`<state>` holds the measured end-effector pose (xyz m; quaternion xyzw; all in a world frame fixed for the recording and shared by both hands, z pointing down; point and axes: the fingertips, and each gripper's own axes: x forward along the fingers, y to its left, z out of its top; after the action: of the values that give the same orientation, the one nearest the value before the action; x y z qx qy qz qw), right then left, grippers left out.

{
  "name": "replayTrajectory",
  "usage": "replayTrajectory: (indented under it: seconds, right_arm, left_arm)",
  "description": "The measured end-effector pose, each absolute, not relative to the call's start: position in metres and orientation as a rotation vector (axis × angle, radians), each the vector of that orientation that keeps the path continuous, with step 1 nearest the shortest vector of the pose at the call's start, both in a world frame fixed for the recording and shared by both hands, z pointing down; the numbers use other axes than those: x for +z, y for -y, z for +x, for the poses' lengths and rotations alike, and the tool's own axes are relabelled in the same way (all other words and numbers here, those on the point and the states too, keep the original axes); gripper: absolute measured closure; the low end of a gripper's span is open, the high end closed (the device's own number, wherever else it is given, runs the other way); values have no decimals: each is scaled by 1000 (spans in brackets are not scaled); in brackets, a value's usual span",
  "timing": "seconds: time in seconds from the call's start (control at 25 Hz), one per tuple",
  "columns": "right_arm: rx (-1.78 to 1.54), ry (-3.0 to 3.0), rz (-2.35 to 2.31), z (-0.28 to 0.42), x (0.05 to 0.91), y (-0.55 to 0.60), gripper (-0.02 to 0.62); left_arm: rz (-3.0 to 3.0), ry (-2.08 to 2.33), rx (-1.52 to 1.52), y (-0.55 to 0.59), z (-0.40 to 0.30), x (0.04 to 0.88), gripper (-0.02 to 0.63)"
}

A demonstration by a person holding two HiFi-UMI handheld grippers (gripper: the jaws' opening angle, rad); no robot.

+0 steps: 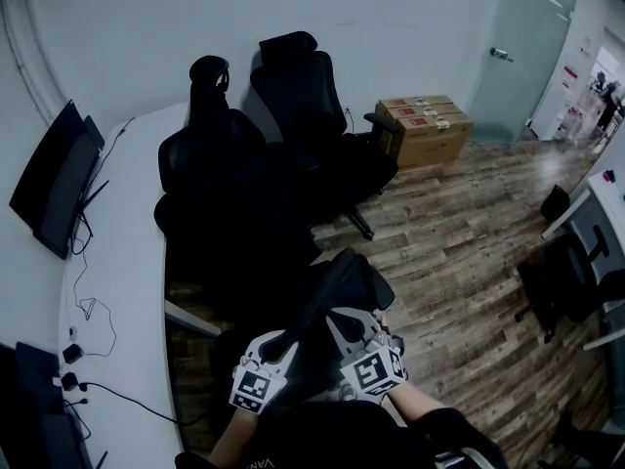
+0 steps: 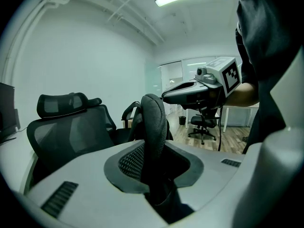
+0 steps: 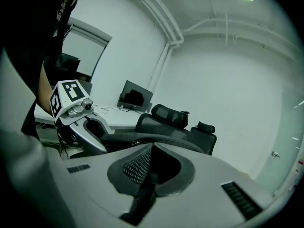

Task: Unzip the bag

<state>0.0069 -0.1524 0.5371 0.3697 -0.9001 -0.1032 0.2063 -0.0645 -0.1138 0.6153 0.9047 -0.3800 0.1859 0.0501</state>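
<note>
A black fabric bag (image 1: 342,296) sits low in the centre of the head view, held up between the two tools over the wood-plank floor (image 1: 469,252). It is matte and dark. It runs as a long soft fold from the lower left up to the right, and a rounded, padded edge shows at its upper end. The picture is too dark there to make out a zipper line.

The left gripper (image 1: 283,345) grasps the bag's lower end. In the left gripper view its jaws (image 2: 154,160) are clenched on a thick padded band of the bag (image 2: 153,127), which stands upright out of the grip and curves over at the top.

The right gripper (image 1: 350,325) meets the bag just right of centre. In the right gripper view its jaws (image 3: 152,167) are pressed fully together on a thin dark bit at the bag's edge. Whether that bit is a zipper pull cannot be told. The bag (image 3: 142,139) stretches as a flat band across the middle of that view, just beyond the jaw tips.

Two black mesh office chairs (image 1: 293,96) stand in the upper centre of the head view. A white curved desk (image 1: 127,262) is at the left and brown cardboard boxes (image 1: 422,130) are at the upper right.
</note>
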Motion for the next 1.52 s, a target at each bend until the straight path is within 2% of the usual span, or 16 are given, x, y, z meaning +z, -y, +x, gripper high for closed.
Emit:
replayTrajectory:
  seconds: [0.44, 0.72, 1.52]
  right_arm:
    - [-339, 2491, 1028, 18, 530, 170, 551]
    - [-618, 2378, 934, 15, 516, 163, 551]
    - [-590, 2330, 1013, 39, 520, 222, 551]
  left_arm:
    - [2748, 1160, 560, 118, -61, 615, 499]
    - [2729, 1141, 537, 120, -60, 613, 499]
    - [2705, 1112, 554, 127, -56, 611, 505]
